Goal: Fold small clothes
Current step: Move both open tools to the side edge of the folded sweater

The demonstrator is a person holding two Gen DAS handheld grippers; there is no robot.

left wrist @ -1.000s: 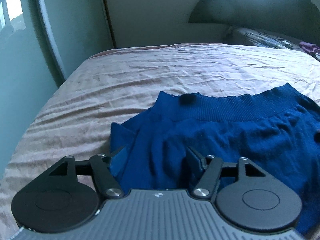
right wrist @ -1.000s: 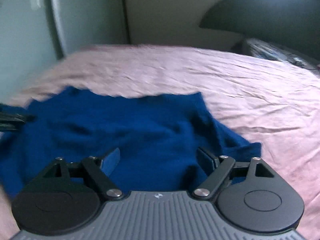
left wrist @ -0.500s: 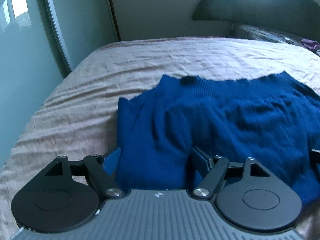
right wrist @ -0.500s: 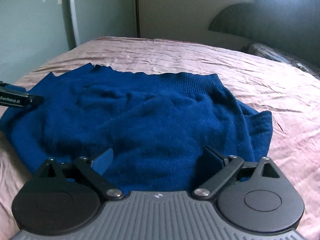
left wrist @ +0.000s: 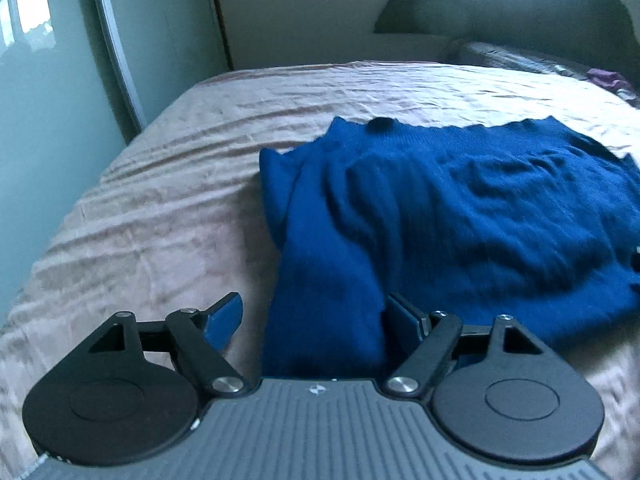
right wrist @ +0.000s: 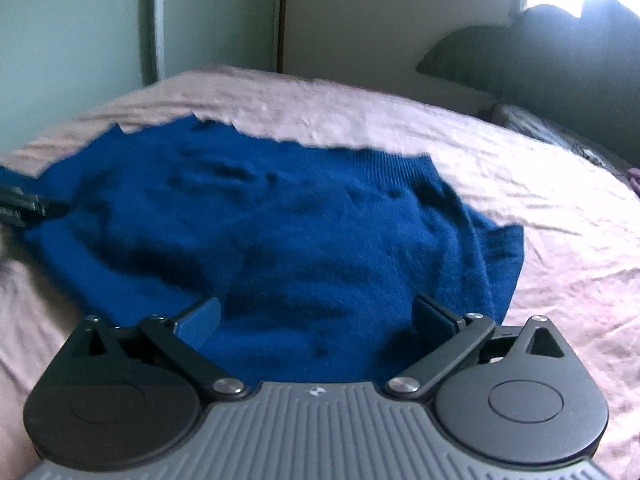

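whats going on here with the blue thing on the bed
A person holds a two-finger gripper in each hand over a blue knit garment spread on a pink-sheeted bed. The left gripper and right gripper are both open at its near edge, gripping nothing. The garment lies rumpled, no fold made yet.

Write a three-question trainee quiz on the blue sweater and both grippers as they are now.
1. True or false: the left gripper is shut on the blue sweater.
2. What does the sweater lie on?
A. pink bedsheet
B. wooden floor
C. chair
3. Fill in: the right gripper is ____.

Key: 1 false, it is open with nothing gripped; 2 A; 3 open.
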